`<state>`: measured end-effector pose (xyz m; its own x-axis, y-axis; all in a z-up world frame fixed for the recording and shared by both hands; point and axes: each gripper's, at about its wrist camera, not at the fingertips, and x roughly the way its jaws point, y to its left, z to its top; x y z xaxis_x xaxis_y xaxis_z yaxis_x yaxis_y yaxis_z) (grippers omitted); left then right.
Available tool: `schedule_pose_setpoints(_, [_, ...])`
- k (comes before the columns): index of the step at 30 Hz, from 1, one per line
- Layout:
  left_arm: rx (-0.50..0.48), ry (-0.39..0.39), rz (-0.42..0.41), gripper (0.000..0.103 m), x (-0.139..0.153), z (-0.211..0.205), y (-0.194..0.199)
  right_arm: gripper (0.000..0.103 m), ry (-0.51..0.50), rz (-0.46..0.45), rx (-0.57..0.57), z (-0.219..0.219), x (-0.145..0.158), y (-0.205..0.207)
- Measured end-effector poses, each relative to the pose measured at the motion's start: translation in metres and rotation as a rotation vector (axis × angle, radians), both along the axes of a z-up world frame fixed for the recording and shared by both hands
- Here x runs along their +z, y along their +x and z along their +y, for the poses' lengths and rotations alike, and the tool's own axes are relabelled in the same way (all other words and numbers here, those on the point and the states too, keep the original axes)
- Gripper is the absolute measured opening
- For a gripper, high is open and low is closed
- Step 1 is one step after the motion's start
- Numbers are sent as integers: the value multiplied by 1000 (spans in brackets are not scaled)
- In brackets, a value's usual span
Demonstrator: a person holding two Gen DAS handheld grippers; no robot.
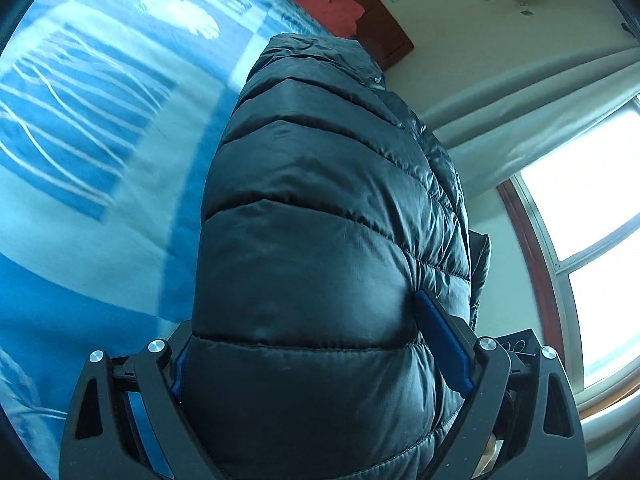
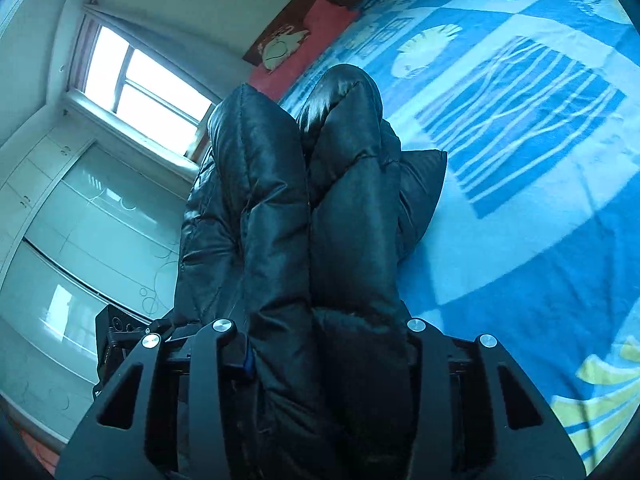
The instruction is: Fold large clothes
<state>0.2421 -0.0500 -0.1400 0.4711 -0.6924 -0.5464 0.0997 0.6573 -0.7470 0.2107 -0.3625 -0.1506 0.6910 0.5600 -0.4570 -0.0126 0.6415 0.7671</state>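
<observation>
Both grippers, left gripper [image 1: 320, 344] and right gripper [image 2: 320, 340], are clamped on thick bunches of the black puffer jacket [image 1: 320, 208] lifted above the blue bedspread [image 1: 80, 200], so lower it evenly, edges aligned.

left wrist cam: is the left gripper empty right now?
No. The left gripper has the black puffer jacket bulging between its fingers, which press into the quilted fabric.

Glossy black quilted jacket [image 1: 320, 208] of smooth synthetic cloth with stitched seams, matt black plastic tongs [image 1: 320, 360] with blue pads and bright metal screws, soft matt blue printed bedspread [image 1: 80, 160], dark polished wooden headboard [image 1: 384, 28], glossy wardrobe doors [image 2: 80, 232]
</observation>
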Motion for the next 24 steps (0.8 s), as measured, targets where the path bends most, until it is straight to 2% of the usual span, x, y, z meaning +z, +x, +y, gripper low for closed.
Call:
schedule_pose_setpoints(7, [62,51,-22,90,17,40,11,42,69,14,59,45,-4,44])
schedule_pose_setpoints(12, [105,75,-2,90,9,66,26,42,65,42,91,79,-12,67])
schedule_pose_setpoints(15, [116,69,32,89,-5,73,31,43,42,68,82,84,-17,77])
schedule_pose_setpoints(17, [126,73,46,89,-15,71,33,43,67,76,80,78,-24,78])
schedule_pose_setpoints(21, [130,95,22,90,-17,68,31,44,94,88,74,73,-33,76])
schedule_pose_setpoints(24, [127,80,28,90,-17,68,31,47,66,93,70,77,-31,75])
